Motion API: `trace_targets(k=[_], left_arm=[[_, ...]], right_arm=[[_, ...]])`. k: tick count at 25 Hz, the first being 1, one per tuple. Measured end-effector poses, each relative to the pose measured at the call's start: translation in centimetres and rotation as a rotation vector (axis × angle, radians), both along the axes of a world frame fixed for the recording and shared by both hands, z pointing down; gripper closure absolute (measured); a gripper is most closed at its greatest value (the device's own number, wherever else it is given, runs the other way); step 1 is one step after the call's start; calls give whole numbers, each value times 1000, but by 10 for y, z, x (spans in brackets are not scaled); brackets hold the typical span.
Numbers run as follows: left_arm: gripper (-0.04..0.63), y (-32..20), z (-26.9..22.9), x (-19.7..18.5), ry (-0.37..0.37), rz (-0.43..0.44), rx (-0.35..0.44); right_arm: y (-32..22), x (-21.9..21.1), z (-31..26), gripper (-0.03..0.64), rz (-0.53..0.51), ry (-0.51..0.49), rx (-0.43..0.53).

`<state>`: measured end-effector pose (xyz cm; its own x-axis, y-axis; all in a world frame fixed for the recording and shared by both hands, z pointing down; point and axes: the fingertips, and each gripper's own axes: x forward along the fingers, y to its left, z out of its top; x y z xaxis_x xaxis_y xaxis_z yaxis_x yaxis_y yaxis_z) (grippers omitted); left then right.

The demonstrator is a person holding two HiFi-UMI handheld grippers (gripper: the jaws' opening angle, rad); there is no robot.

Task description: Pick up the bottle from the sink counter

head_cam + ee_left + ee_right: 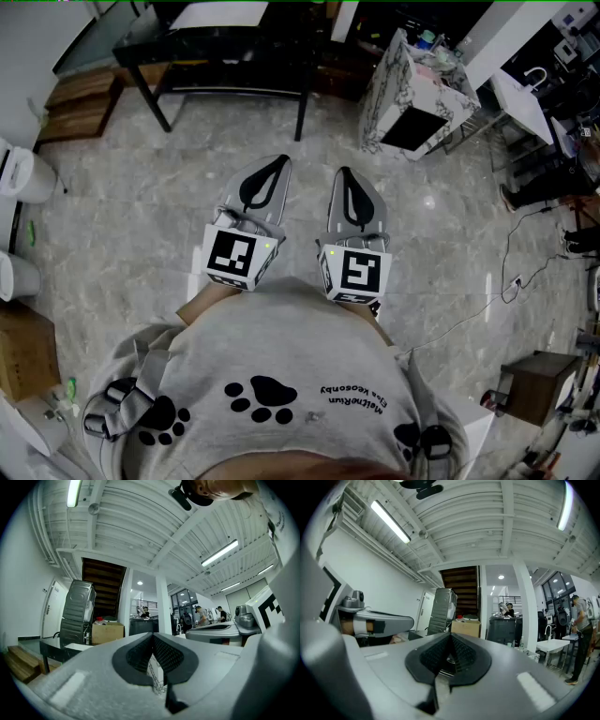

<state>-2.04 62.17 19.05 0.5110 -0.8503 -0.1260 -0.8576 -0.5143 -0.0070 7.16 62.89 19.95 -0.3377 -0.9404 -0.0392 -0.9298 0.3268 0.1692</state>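
Note:
My left gripper and right gripper are held side by side close to the person's chest, pointing forward over the marble floor. Both are shut, and nothing sits between the pads. In the left gripper view the dark pads meet at the left gripper. The same holds for the right gripper in its own view. Far ahead to the right stands a marble-patterned cabinet with small items on top. A small bottle shows there, too distant to make out in detail.
A black table stands ahead at the back. A white table with a curved tap is at the far right. Cables trail over the floor on the right. Cardboard boxes sit at the left, and several people stand far off.

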Motion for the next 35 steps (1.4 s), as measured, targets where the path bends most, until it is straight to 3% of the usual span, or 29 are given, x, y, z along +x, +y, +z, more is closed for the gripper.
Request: trace_targets(k=[11,21,35], left_arm=[[594,-15,1,-31,-4,24,11],[594,-61,-7,-42,4,-6,32],[594,-192,2,-11,9,-75,8]], right_arm=[[-12,-28,1,617,42,-35,10],[-62,-30,0,615,53,-16,23],[-201,0,10,615,-18,-5,-9]])
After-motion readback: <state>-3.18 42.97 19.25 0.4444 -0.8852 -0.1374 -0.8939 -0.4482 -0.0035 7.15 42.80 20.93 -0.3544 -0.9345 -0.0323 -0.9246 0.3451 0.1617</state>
